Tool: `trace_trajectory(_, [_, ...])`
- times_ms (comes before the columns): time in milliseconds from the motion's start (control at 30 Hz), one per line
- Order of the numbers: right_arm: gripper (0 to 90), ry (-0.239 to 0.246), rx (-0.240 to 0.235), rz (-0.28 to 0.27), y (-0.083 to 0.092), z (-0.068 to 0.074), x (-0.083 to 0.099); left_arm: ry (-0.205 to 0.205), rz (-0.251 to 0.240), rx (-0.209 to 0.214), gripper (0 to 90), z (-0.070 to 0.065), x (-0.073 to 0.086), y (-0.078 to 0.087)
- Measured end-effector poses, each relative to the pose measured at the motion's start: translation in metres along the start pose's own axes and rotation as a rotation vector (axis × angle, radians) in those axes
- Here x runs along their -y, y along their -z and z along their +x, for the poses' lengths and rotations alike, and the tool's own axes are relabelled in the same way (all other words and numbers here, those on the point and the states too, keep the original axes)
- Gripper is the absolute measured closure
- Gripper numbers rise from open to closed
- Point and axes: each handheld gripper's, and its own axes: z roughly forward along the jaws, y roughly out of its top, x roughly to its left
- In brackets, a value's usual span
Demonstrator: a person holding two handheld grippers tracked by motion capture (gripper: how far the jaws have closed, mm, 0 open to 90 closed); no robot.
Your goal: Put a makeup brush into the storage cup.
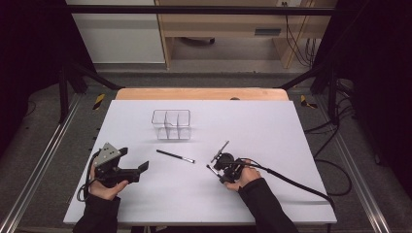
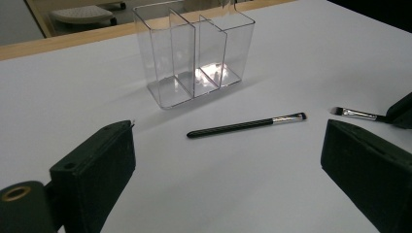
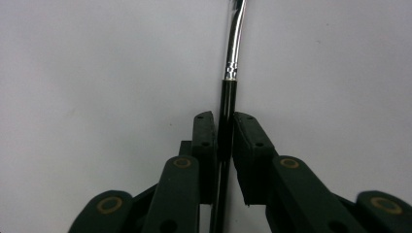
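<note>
On the white table [image 1: 145, 204], the right gripper [image 3: 224, 141] is clamped on a black brush [image 3: 232, 58] lying flat, while the left gripper [image 2: 228, 165] rests with jaws apart, near another brush [image 2: 245, 125] and a clear organizer [image 2: 194, 53].

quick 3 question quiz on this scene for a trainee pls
1. True or false: the right claw is shut on a brush.
2. How many compartments has the clear organizer? A) two B) three C) five
3. What lies loose on the table between the organizer and the left claw?

Key
1. True: its pads press on the brush's black handle.
2. B.
3. A second brush, lying flat, untouched; the left claw's jaws stand wide apart.
</note>
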Motion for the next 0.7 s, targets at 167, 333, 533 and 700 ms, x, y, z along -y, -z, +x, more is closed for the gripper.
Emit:
trace_trajectory(167, [83.9,-0.001,-0.008,-0.001,-0.0002,0.0001,0.0001,-0.001,0.001,-0.001,4.8,0.0,0.0,-0.0002])
trace_trajectory(333, [84.2,0.002,-0.005,-0.003,-0.0001,0.0003,0.0002,0.0,-0.001,0.0,4.8,-0.0001,-0.0001,0.0001])
trace_trajectory(533, [84.3,0.003,-0.012,-0.016,0.001,0.0002,0.0014,0.002,-0.002,0.0,4.8,-0.0001,-0.0001,0.0001])
trace_trajectory(700, [84.3,-0.008,-0.027,-0.056,0.008,-0.0011,0.0017,0.003,-0.004,0.001,4.8,-0.0002,-0.0001,0.0003])
